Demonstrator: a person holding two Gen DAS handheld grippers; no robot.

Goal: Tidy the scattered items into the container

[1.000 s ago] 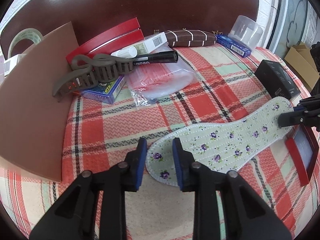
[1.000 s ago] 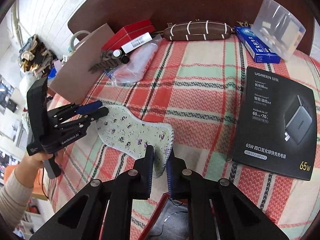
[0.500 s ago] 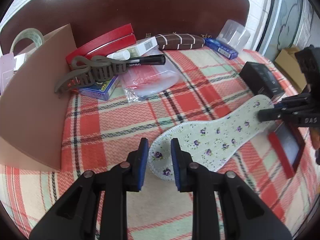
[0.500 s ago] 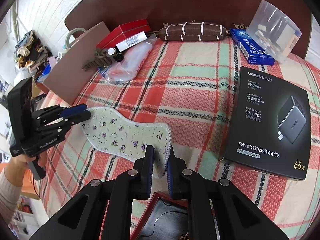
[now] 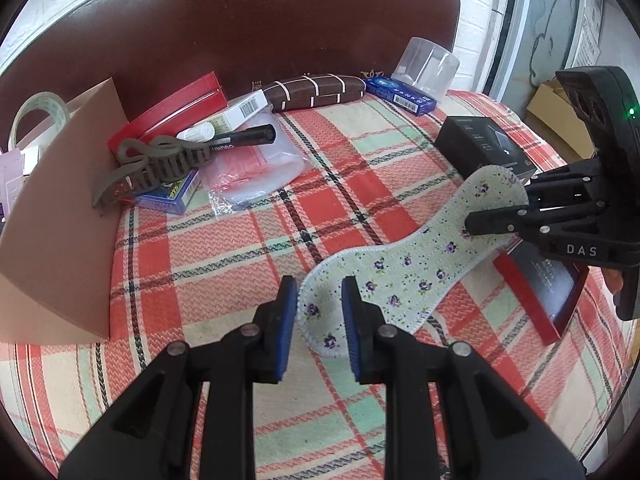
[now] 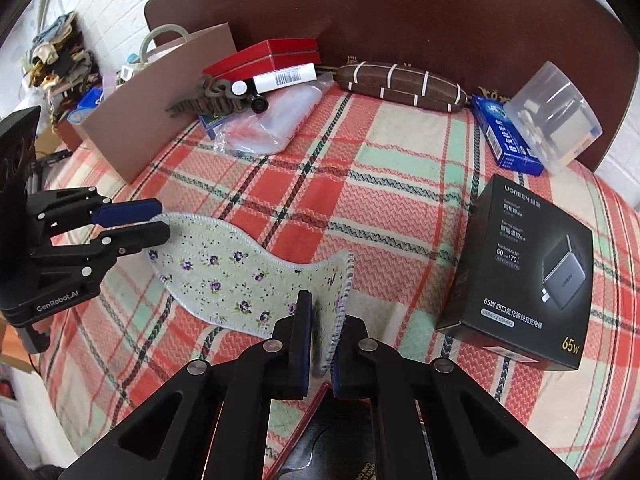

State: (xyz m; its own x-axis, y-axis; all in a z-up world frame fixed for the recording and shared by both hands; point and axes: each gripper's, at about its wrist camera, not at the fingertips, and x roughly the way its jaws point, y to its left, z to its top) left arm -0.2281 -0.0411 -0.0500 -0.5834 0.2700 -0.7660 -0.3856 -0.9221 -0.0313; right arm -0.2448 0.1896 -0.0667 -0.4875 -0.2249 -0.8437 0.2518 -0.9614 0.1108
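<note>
While both grippers hold the floral insole (image 5: 404,276) at opposite ends, it hangs between them just above the plaid cloth (image 5: 248,256), sagging in the middle. The left gripper (image 5: 319,320) has one rounded end between its blue pads, jaws narrow, and in the right wrist view those fingers (image 6: 130,212) sit above and below that end. The right gripper (image 6: 320,344) is pinched almost fully closed on the other end, whose edge curls upright between its fingers (a tight nip). Compared with a second ago, both ends have come up off the cloth, the right jaws have squeezed in a little, and the left gripper's view has pulled back, so the clutter at the far side looks smaller.

Outward from there, a shallow red-rimmed tray (image 5: 544,280) lies directly under the right gripper; its dark inside shows, though what it holds I cannot make out. A black charger box (image 6: 524,276) sits just beside the insole. Farther off, a brown paper bag (image 5: 56,216) stands open-topped, its contents hidden. Next to it lie a hair claw (image 5: 152,164), a marker (image 5: 244,138), a clear plastic pouch (image 5: 260,168) and red boxes (image 5: 172,112).
</note>
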